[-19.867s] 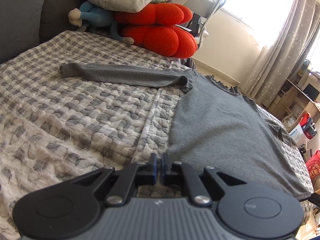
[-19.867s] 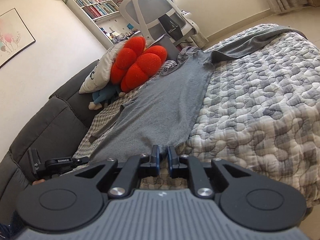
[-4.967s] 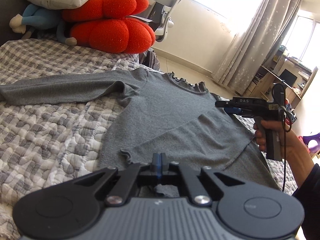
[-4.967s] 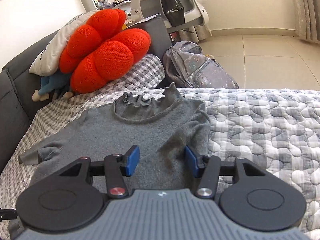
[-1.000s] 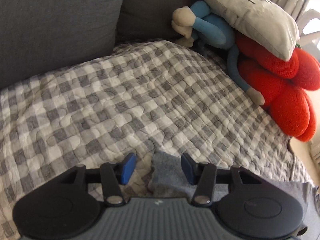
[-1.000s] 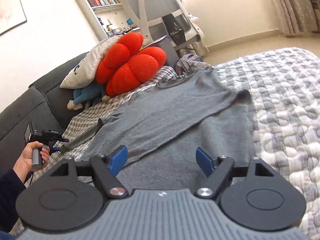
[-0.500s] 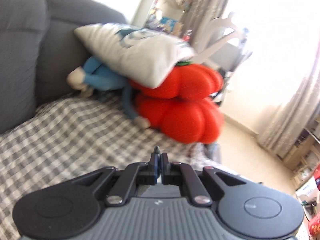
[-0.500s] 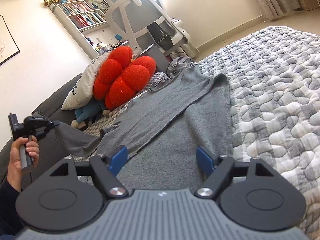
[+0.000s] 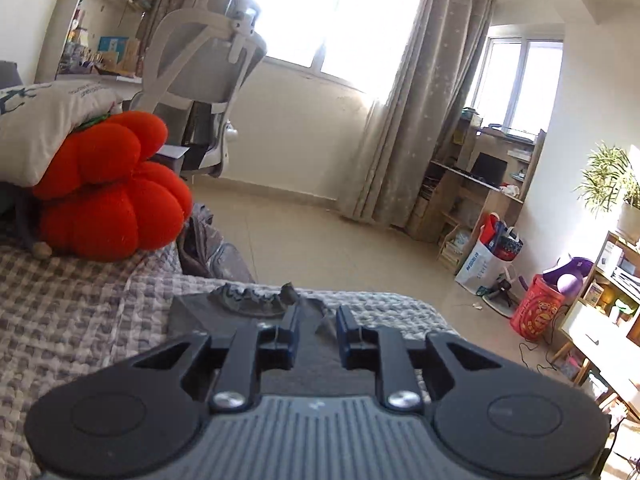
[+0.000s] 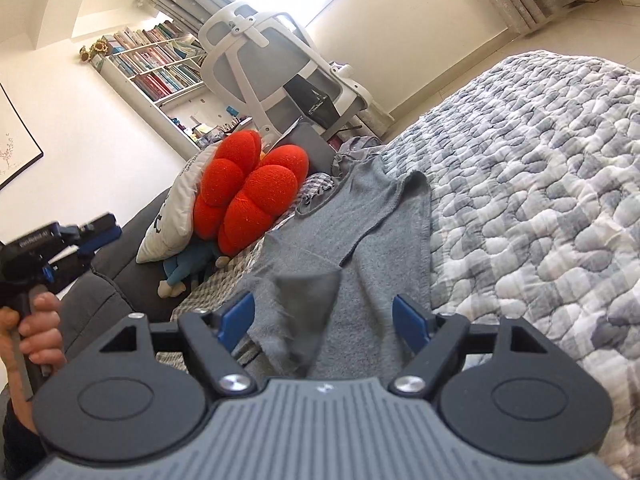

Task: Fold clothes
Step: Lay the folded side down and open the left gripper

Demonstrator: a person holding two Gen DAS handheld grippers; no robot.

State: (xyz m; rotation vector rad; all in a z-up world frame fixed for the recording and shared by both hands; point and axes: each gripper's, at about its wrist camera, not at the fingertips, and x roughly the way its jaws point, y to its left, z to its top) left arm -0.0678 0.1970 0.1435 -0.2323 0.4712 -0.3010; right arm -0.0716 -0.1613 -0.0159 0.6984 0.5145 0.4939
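Looking along the left gripper (image 9: pixel 318 330), its jaws have just been opening and stand a little apart, released, with a sleeve tip (image 9: pixel 325 322) loose between the fingers (image 9: pixel 291 326) and the top's (image 9: pixel 224 316) ruffled collar (image 9: pixel 250 300) just beyond them on the quilt (image 9: pixel 80 320); a red cushion (image 9: pixel 112 196) lies far left. Over the right gripper (image 10: pixel 326 318), jaws spread wide and grasping nothing, the top lies ahead between its fingers (image 10: pixel 236 316), sleeve draped across. A hand (image 10: pixel 38 332) holds the left gripper at far left.

A person's left hand (image 10: pixel 38 328) grips the black left tool (image 9: pixel 318 330), its jaws just parting slightly; the black right tool (image 10: pixel 324 318) gapes wide.
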